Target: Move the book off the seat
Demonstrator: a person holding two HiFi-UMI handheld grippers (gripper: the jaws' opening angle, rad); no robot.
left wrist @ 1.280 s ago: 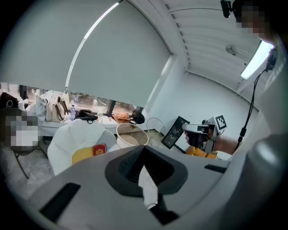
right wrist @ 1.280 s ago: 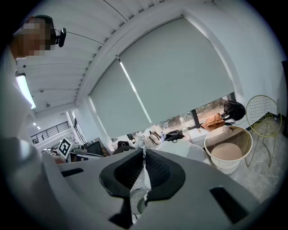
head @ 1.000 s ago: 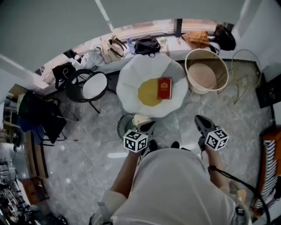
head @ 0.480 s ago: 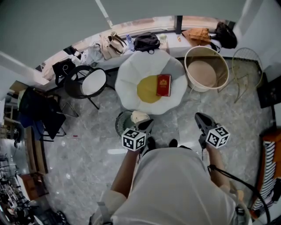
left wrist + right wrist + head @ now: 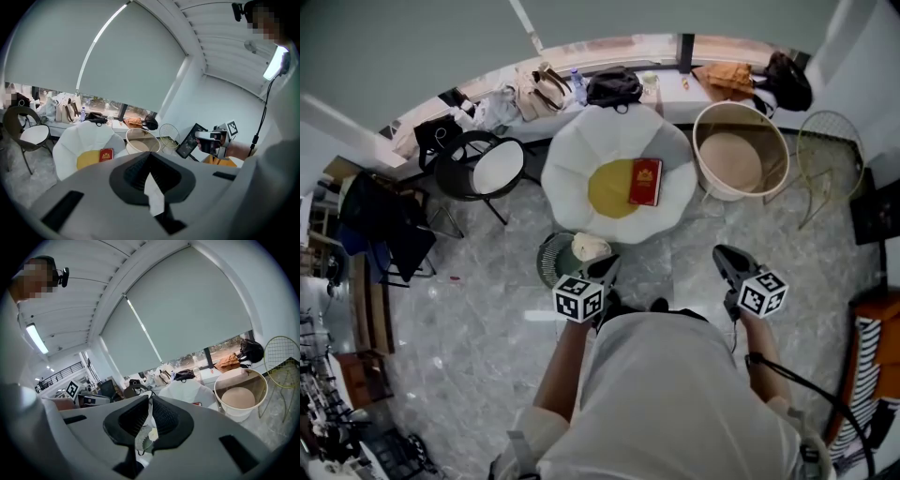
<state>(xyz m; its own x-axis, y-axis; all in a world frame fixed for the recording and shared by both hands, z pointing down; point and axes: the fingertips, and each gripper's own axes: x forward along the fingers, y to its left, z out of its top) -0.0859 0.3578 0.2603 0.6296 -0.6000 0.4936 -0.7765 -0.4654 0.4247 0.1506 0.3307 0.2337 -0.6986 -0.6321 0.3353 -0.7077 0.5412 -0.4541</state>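
Observation:
A red book [image 5: 646, 181] lies flat on the egg-shaped seat [image 5: 581, 159], half on its yellow middle and half on the white rim. Both grippers hover near my body, well short of the seat. My left gripper [image 5: 607, 268] is shut and empty, above a small round stool. My right gripper [image 5: 724, 257] is shut too, with nothing in it, over the marble floor. From the left gripper [image 5: 150, 157] view, the book [image 5: 106, 154] and seat [image 5: 77, 138] sit ahead and to the left. Past the right gripper [image 5: 150, 399], the seat [image 5: 187, 391] shows beyond the jaws.
A big beige round tub [image 5: 741, 150] stands right of the seat, with a wire basket [image 5: 830, 141] beyond it. A black chair with a white pad [image 5: 492, 173] is at the left. Bags [image 5: 614, 89] line the window ledge behind. A low round stool [image 5: 567, 258] stands before the seat.
The head view has drifted, so the seat and book sit slightly further left and higher. The book has not shifted on the seat. Both grippers stay shut near my body.

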